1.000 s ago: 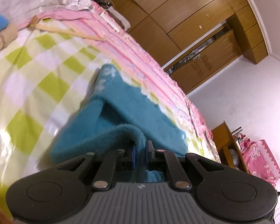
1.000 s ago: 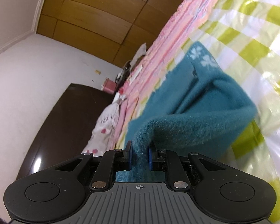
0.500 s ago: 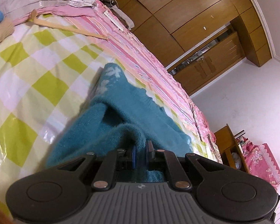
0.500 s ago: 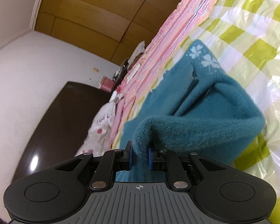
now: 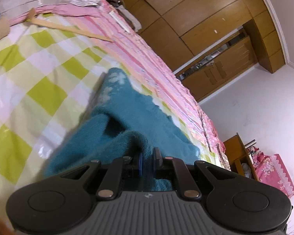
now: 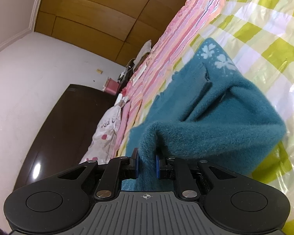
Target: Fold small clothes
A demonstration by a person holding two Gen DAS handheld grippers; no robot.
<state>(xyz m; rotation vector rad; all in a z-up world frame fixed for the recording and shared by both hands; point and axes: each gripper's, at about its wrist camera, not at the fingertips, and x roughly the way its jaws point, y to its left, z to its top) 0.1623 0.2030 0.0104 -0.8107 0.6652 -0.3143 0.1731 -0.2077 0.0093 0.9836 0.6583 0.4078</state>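
Teal fleece garment lay on the checked bed cover, near edge lifted. Left gripper and right gripper each pinched a corner, and the rest stretched straight ahead, snowflake end farthest, both hands equally close.

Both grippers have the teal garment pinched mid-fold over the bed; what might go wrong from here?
1. The left gripper and right gripper each pinch only a thin ridge of the fuzzy teal garment; it may slip out.
2. The checked plastic sheet looks glossy, so the lower layer might slide and skew the fold.
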